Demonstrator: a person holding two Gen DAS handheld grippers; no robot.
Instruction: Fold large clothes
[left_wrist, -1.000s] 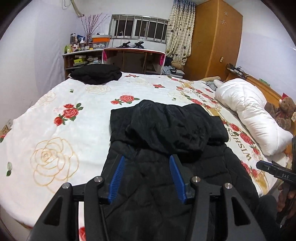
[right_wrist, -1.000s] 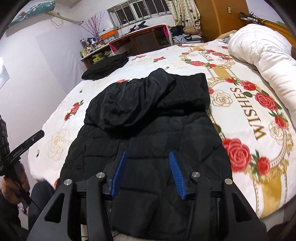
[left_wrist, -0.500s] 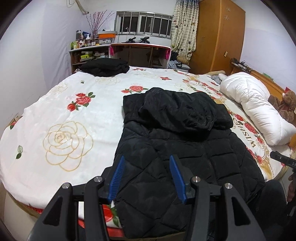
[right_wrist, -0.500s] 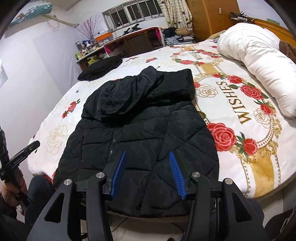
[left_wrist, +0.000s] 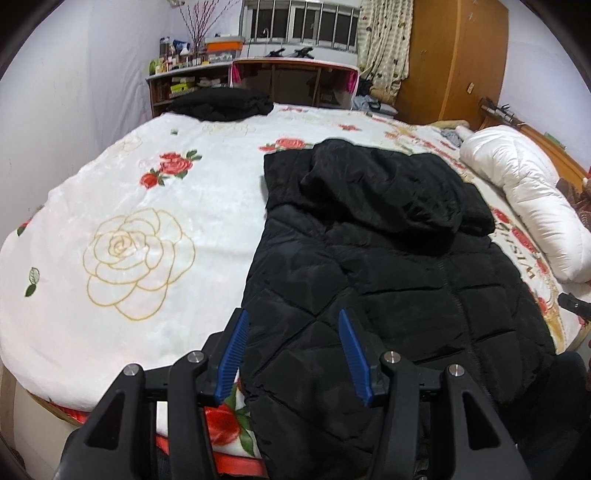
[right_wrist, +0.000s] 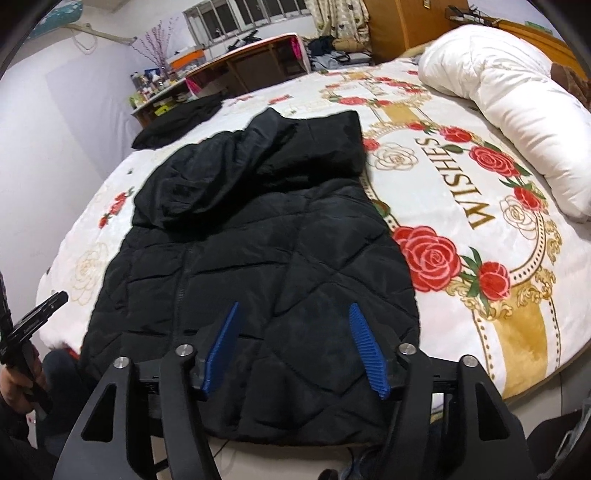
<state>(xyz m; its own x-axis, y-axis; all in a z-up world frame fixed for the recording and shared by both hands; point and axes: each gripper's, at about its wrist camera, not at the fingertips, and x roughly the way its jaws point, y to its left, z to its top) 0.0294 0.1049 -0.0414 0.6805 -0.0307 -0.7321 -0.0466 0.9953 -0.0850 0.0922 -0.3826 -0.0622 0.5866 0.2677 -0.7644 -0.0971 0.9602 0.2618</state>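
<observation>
A black quilted hooded jacket (left_wrist: 388, 280) lies flat on the bed, hood folded down over its upper part, hem hanging over the near bed edge. It also shows in the right wrist view (right_wrist: 258, 251). My left gripper (left_wrist: 295, 354) is open and empty, above the jacket's lower left hem. My right gripper (right_wrist: 295, 347) is open and empty, above the lower right hem. The left gripper's body (right_wrist: 33, 321) shows at the left edge of the right wrist view.
The bed has a white blanket with roses (left_wrist: 129, 240). A white duvet roll (left_wrist: 524, 192) lies at the right. Another folded black garment (left_wrist: 221, 103) sits at the far edge. A desk (left_wrist: 295, 81) and wardrobe (left_wrist: 454, 59) stand behind.
Both grippers have pulled back toward the near bed edge, so more of the jacket's hem and the bed edge is in view. Both stay open.
</observation>
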